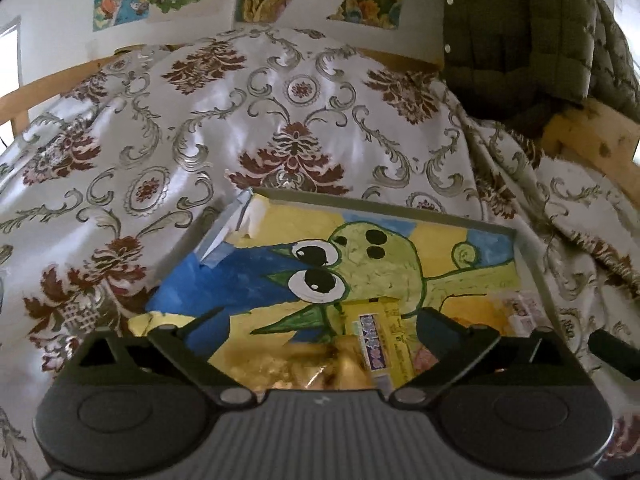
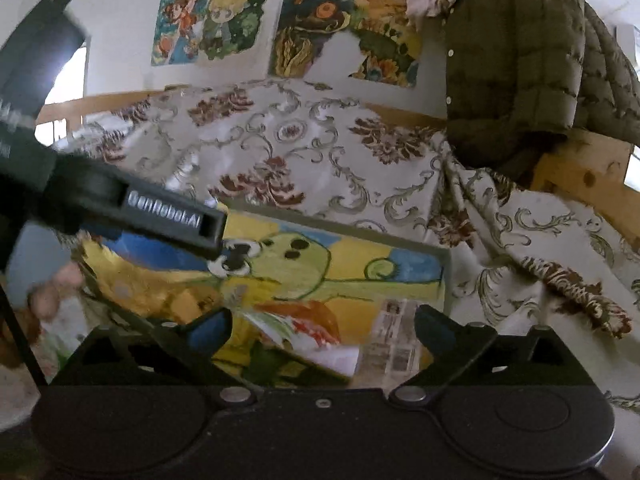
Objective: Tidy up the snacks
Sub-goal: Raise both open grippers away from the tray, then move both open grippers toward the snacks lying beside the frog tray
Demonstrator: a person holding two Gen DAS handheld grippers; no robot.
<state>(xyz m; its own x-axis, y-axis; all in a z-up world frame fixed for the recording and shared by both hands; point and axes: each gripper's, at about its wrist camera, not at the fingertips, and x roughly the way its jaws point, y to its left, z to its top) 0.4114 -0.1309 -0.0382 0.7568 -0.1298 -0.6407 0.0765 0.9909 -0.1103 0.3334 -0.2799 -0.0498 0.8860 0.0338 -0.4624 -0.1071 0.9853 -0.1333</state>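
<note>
Sensibly, both the left gripper [image 1: 322,326] and right gripper [image 2: 322,326] stood wide, holding nothing; snacks lay in the painted tray [image 1: 532,264]; each needed a centred, gentle grip.

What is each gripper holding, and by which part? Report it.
Nothing is held. The left gripper and the right gripper both stand wide open above the snack packets lying in the painted tray, pads touching none.

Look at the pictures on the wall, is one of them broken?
Yes. The poster on the wall behind the bed has a big jagged piece torn out of its middle, so the bare white wall shows through. The cartoon poster beside it looks whole.
</note>
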